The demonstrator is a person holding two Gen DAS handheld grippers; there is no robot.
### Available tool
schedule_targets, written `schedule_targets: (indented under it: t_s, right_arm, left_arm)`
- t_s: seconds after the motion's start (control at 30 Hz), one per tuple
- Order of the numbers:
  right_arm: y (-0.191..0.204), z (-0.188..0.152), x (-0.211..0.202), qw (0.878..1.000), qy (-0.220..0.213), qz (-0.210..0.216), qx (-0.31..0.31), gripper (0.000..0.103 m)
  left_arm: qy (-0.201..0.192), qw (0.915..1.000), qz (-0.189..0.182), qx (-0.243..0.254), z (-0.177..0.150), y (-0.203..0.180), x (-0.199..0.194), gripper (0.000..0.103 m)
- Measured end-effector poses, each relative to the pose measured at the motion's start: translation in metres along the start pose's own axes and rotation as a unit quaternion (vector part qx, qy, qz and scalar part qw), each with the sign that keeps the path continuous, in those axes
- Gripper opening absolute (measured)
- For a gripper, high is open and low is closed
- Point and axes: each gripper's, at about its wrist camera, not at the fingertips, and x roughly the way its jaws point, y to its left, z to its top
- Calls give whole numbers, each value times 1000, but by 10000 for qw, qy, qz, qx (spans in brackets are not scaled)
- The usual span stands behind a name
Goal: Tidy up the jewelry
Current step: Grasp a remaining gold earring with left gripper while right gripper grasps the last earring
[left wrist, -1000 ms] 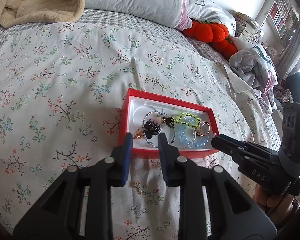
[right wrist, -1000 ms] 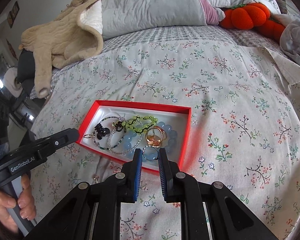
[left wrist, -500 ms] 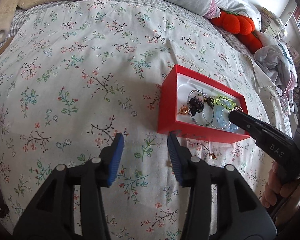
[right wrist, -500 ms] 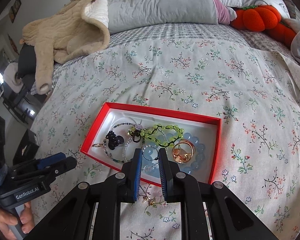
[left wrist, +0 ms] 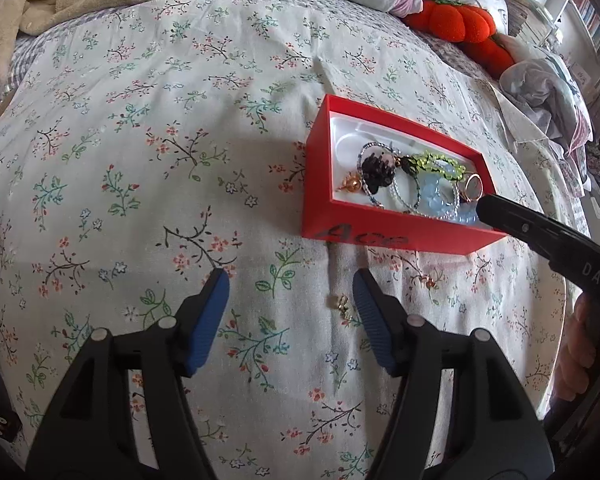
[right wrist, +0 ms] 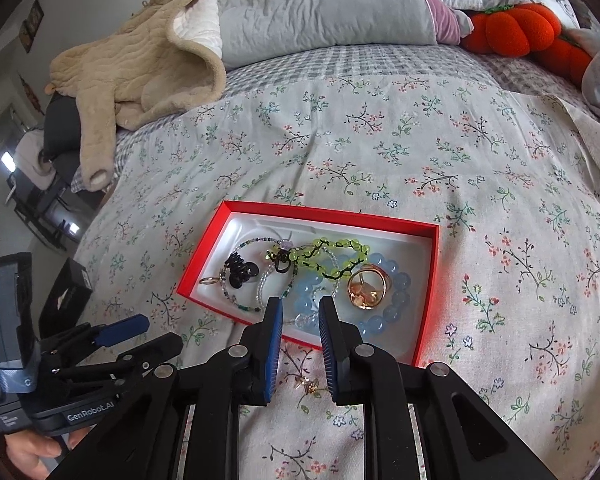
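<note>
A red box (left wrist: 380, 236) (right wrist: 432, 272) lies on the floral bedspread, holding a black hair claw (right wrist: 240, 270), a green bead bracelet (right wrist: 332, 256), a blue bead bracelet (right wrist: 396, 300) and a gold ring (right wrist: 366, 290). My left gripper (left wrist: 290, 284) hovers over the bedspread left of and in front of the box, its jaws opening. A small gold earring (left wrist: 342, 303) lies on the cloth just inside its right finger, with a second gold piece (left wrist: 428, 280) further right. My right gripper (right wrist: 300, 308) hangs over the box's near wall, jaws narrowly apart with nothing gripped.
A beige blanket (right wrist: 140, 72) and a grey pillow (right wrist: 320, 4) lie at the head of the bed. An orange pumpkin plush (right wrist: 516, 28) and crumpled clothes (left wrist: 540, 92) sit at the right. Past the bed's left edge stand dark furniture (right wrist: 60, 160) and a black box (right wrist: 66, 296).
My left gripper swung away to the left of the box and sank toward the bedspread while its jaws widened. The right gripper edged closer over the box's near wall.
</note>
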Motion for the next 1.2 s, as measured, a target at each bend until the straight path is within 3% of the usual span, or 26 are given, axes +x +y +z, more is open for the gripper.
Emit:
schedule_targets:
  t_s: [0.1,0.2,0.23,0.63,0.8,1.07,1.2]
  right_arm:
    - [-1,-14,-9,9999,25,13,-102,27]
    - [-4,-29,-15,9999,13,-4,-160,57]
    - [-5,-33,-17,9998,-1,-22,-189,58]
    - [-18,-74,3,9982,384,-355,-297,63]
    - [-22,-80,14,9966,555,-481,-382,63]
    - [-26,-75,17,9969,532,-493,-317,63]
    - [-26,-74,20,9966,548,-513,-346,64]
  left_arm:
    - [26,9999,-6,163,-10,-4,5,66]
    - [28,9996,25,297,-21,-8,9,66]
    - [22,9994,30,344,-24,-10,10,66]
    - [-272,9926,86,1181,-55,-29,22,66]
    - [-252,9918,-446,1174,-52,-31,23,65]
    - [-189,9929,-575,1026,-43,-34,33,36]
    - [-177,9933,-636,952,-39,-31,36,26]
